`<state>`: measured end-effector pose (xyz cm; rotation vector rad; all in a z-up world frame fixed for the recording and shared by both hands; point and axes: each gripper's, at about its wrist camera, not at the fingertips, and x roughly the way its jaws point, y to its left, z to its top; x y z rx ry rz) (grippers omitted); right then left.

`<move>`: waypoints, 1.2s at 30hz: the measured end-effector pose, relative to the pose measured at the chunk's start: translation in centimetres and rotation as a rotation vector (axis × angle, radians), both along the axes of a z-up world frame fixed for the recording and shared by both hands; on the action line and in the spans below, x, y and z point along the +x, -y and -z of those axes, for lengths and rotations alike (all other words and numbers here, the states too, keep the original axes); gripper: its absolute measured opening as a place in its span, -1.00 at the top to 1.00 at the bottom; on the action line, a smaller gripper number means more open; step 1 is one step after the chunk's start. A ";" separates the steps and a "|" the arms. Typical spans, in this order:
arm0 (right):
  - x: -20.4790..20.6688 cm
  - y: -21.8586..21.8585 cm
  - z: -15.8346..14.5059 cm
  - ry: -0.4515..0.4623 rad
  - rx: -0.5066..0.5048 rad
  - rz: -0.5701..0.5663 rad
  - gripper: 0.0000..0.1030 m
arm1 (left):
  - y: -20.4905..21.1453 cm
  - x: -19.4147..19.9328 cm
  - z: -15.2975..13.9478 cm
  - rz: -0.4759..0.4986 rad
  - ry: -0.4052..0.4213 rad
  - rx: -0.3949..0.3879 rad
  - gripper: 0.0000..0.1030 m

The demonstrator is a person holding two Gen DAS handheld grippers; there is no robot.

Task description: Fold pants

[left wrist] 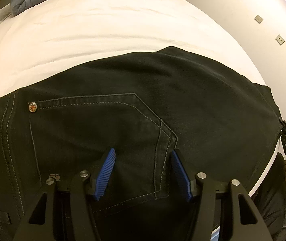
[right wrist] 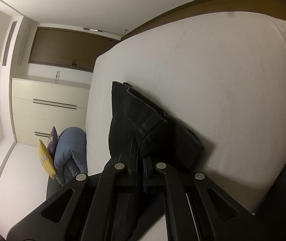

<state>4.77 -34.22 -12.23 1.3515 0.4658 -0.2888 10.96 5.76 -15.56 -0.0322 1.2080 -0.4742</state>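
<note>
- Black pants [left wrist: 143, 92] lie flat on the white bed [left wrist: 102, 30], pocket right between the left gripper [left wrist: 143, 156] jaws, which are spread and holding nothing.
- Right gripper [right wrist: 141, 150] is clamped on the hem end, lifted off the bed; the fold looks barely begun.

- The pants [left wrist: 135, 92] are black jeans with pale stitching.
- They lie spread out on top of a white bed, close to its near edge.
- The back side faces up, and you can see a back pocket [left wrist: 94, 132] with a pointed bottom.
- A small round metal stud [left wrist: 32, 107] sits at one corner of the pocket.
- In the right wrist view, one end of the pants [right wrist: 143, 124] is lifted up off the bed and bunched, with a thick sewn hem showing.
</note>
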 end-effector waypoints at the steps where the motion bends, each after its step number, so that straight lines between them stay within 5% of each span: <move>1: -0.9 0.6 0.3 -0.003 0.005 0.005 0.96 | 0.0 0.0 0.0 0.000 -0.001 0.001 -0.16; 6: 0.1 -0.3 -1.5 -0.066 0.024 0.020 0.96 | 0.5 0.3 0.0 0.009 -0.010 0.009 -0.17; 8: -5.5 2.2 -0.5 -0.101 0.031 0.033 0.96 | 0.7 0.6 -0.1 0.017 -0.016 0.011 -0.17; 10: -6.8 4.0 -0.4 -0.137 0.035 0.041 0.96 | 0.8 0.9 -0.2 0.020 -0.021 0.010 -0.17; 20: -5.5 4.8 1.1 -0.267 -0.066 0.011 0.97 | 0.9 1.4 -0.4 0.037 -0.023 0.024 -0.17; 28: -6.6 5.7 2.2 -0.279 0.011 0.008 0.99 | 1.6 1.4 -0.4 0.068 -0.021 0.037 -0.17; 31: -7.5 5.8 2.0 -0.243 0.045 -0.018 0.72 | 1.4 1.2 -0.2 0.061 -0.011 0.020 -0.17; 33: -8.5 5.4 0.5 -0.270 -0.020 -0.017 0.60 | 1.4 1.1 -0.2 0.058 -0.006 0.014 -0.17; 35: -9.4 4.2 -1.6 -0.342 -0.135 -0.009 -0.25 | 1.2 0.8 -0.3 0.058 0.001 0.010 -0.18; 36: -9.8 3.4 -2.5 -0.357 -0.169 -0.004 -0.37 | 0.9 0.7 -0.3 0.060 0.004 0.008 -0.19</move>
